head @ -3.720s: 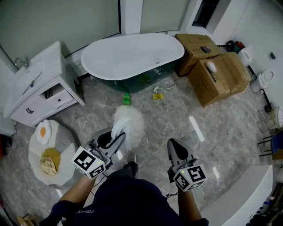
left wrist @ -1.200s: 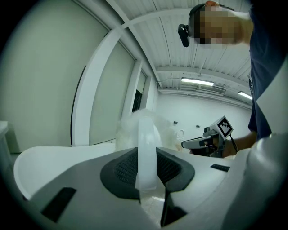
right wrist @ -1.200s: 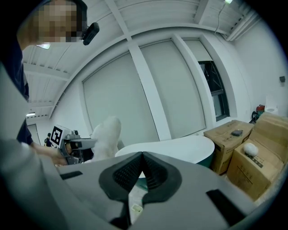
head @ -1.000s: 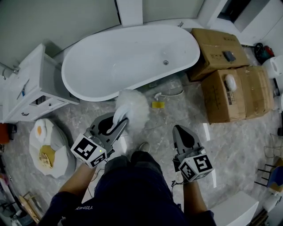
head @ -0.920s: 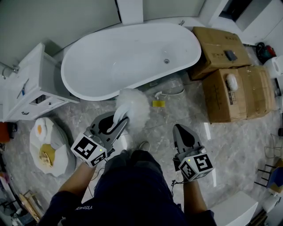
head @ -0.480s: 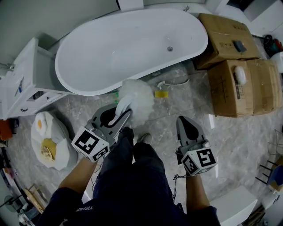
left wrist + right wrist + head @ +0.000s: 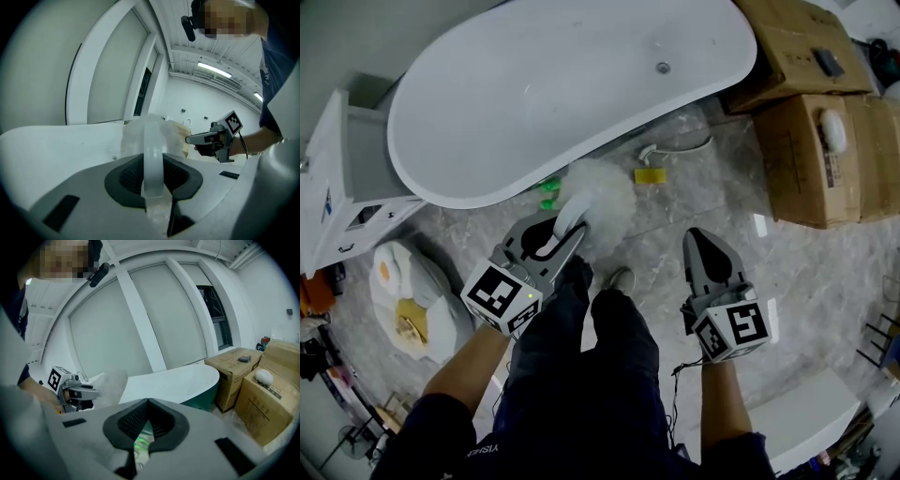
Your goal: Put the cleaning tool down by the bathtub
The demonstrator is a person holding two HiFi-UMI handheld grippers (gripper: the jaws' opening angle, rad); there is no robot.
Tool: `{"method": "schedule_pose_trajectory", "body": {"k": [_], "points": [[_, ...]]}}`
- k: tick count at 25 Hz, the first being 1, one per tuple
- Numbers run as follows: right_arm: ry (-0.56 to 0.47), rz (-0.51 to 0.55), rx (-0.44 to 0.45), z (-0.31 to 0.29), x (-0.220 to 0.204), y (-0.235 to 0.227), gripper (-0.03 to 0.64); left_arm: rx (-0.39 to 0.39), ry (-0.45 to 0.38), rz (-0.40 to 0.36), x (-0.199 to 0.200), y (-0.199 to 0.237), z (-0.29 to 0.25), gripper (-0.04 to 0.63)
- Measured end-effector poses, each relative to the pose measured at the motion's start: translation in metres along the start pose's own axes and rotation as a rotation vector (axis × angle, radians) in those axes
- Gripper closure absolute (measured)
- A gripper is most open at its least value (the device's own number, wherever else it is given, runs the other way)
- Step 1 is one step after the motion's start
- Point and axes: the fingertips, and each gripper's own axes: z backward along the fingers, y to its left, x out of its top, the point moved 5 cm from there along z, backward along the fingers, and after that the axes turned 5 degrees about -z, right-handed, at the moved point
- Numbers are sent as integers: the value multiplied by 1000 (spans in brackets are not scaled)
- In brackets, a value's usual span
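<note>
My left gripper (image 7: 557,234) is clamped on the pale handle of the cleaning tool (image 7: 598,190), a fluffy white duster. In the left gripper view the jaws stand narrow, pressed on either side of that handle, with the fluffy head sticking out past them. The head hangs over the grey marble floor (image 7: 694,211), just beside the curved side of the white bathtub (image 7: 562,84). I cannot tell whether the fluff touches the floor.

My right gripper (image 7: 705,246) hangs over bare floor, well apart from the tool. Its jaws are closed together with nothing between them.

Near the duster's head, at the foot of the tub, lie a small green bottle (image 7: 547,192) and a yellow object (image 7: 650,175). Cardboard boxes (image 7: 825,141) stand to the right of the tub.

As I judge it, the carrying part is done, since the tool is already at the tub. What is left is to lower it until it rests on the floor by the tub, clear of the bottle, then open my left jaws and draw back.
</note>
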Motion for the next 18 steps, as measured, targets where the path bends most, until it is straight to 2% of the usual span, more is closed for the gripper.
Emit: {"method": "schedule_pose_trajectory", "body": {"k": [10, 18], "points": [[5, -37, -68, -64, -77, -54, 612, -104, 96, -33, -90, 28, -82, 491], [27, -49, -88, -108, -166, -100, 612, -120, 167, -77, -191, 57, -154, 491]]}}
